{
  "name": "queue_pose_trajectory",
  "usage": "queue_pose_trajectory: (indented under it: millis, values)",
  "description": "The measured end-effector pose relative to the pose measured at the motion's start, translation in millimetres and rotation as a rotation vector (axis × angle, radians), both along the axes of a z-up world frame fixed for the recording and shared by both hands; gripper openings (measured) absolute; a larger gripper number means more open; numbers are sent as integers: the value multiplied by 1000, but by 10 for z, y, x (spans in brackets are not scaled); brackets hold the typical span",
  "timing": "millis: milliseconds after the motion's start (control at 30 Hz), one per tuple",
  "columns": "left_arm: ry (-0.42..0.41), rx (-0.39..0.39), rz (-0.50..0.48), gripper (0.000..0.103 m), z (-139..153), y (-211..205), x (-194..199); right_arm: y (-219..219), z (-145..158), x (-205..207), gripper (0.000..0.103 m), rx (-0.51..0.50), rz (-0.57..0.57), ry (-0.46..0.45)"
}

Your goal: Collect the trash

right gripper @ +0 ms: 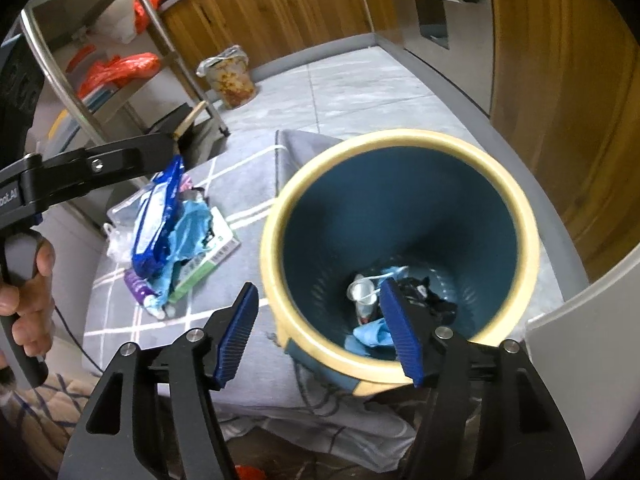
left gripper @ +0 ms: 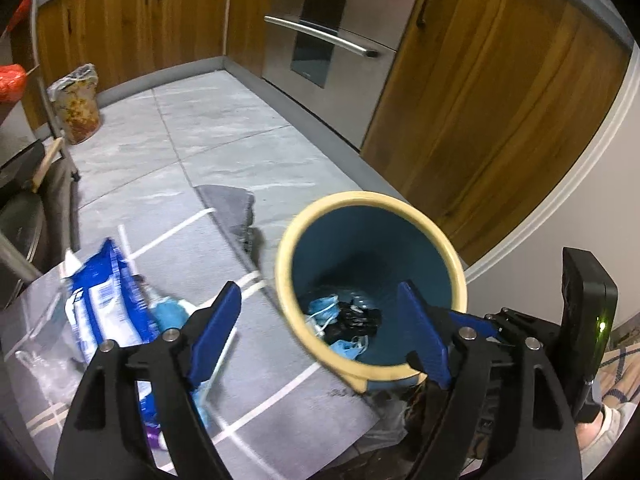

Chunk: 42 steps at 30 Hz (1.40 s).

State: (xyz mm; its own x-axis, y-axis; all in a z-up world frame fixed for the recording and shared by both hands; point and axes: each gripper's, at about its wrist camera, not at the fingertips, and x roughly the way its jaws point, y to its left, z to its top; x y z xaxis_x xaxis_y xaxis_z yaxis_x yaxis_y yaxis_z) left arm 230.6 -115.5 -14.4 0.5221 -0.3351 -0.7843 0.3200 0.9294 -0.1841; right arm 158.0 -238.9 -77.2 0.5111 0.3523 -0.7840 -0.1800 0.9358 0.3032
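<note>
Wooden kitchen cabinets [left gripper: 480,100] and a steel oven [left gripper: 320,40] line the far side of a grey tiled floor [left gripper: 224,128], where a grey rug with white lines [left gripper: 280,380] lies. On the rug stands a blue bin with a cream rim [left gripper: 372,200]; at its bottom lie crumpled blue masks [right gripper: 370,334], black scraps [left gripper: 354,318] and a small clear cup [right gripper: 362,292]. Left of the bin, a pile of trash rests on the rug: a blue-and-white wrapper [left gripper: 100,300], light blue gloves [right gripper: 192,228], a green-edged card [right gripper: 208,260] and a purple piece [right gripper: 136,288].

Both tools hang over the bin's near rim. The left hand-held gripper [left gripper: 316,328] has its jaws spread wide with nothing between them. The right hand-held gripper [right gripper: 320,332] is likewise parted and empty. In the right wrist view a hand [right gripper: 30,276] grips the left tool's handle. A lined basket [right gripper: 232,76] stands by a metal rack [right gripper: 120,60].
</note>
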Motion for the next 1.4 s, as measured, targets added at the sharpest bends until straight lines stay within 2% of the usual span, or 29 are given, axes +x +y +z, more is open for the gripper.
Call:
queue_pose_trajectory:
  millis: [533,600,667,833,1033,1133,1200,1400]
  values:
    - [-8,65,236,85,51,1546,-225,628,106,52,72,12,100,-19]
    - [-9,86,253,85,43,1711,-252,734,124,70,72,19,117,-20]
    - [-12,139,265,85,23,1895,-265,838,143,94,72,21,137,-19]
    - [-25,286,236,85,-57,2234,-291,1098,202,147,72,34,186,-15]
    - [19,290,204,85,-215,2465,-172,1338,239,266,72,56,213,-4]
    - [42,298,205,78,-318,2521,-94,1449,207,341,72,71,227,16]
    - [51,295,198,69,-375,2532,-42,1524,186,380,72,72,238,27]
    - [69,341,141,63,-595,2401,185,1656,144,445,72,73,258,47]
